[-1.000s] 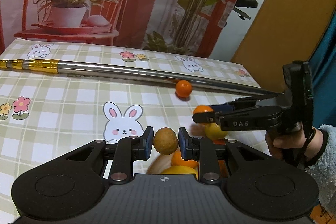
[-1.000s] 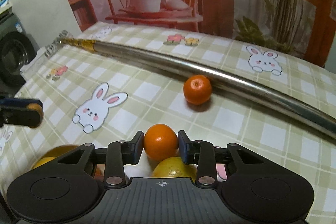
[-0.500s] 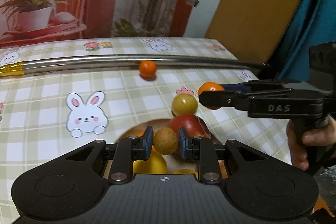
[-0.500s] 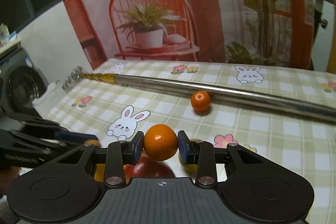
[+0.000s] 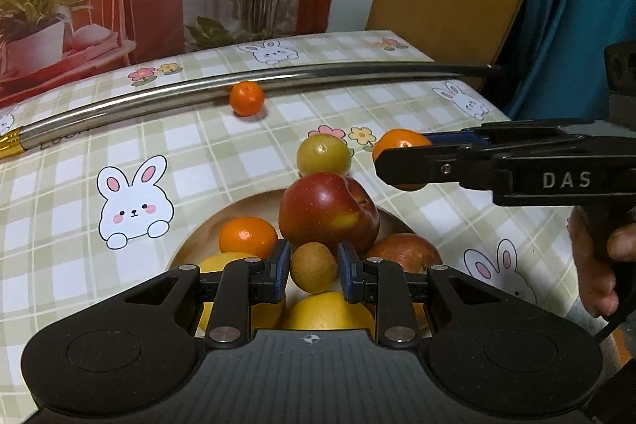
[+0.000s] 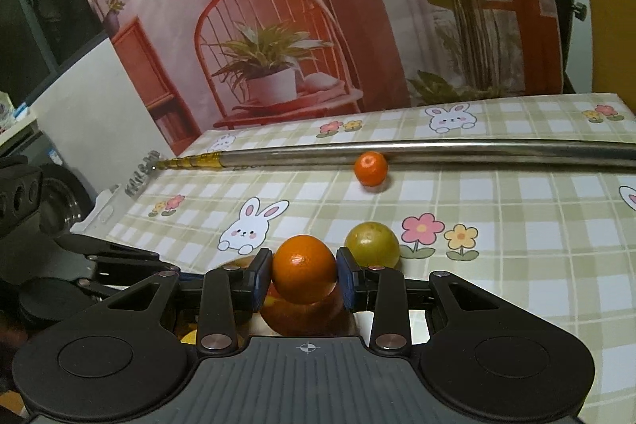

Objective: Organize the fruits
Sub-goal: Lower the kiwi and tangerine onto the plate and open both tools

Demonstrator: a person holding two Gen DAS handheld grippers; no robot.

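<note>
tablecloth (image 5: 238, 161): green-white check, bunnies | apple (image 5: 328, 211): red | mandarin (image 6: 304, 269): orange

Both claws are matte black with blue pads (image 5: 281, 267), silver screws and white "DAS" lettering (image 5: 566, 180).

"DAS" on right gripper (image 5: 401, 165)

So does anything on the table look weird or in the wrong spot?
Yes. A long metal pole lies across the table, odd among fruit, with one small orange alone right beside it. A yellow-green fruit also sits on the cloth just outside the bowl, where the other fruit is piled.
</note>
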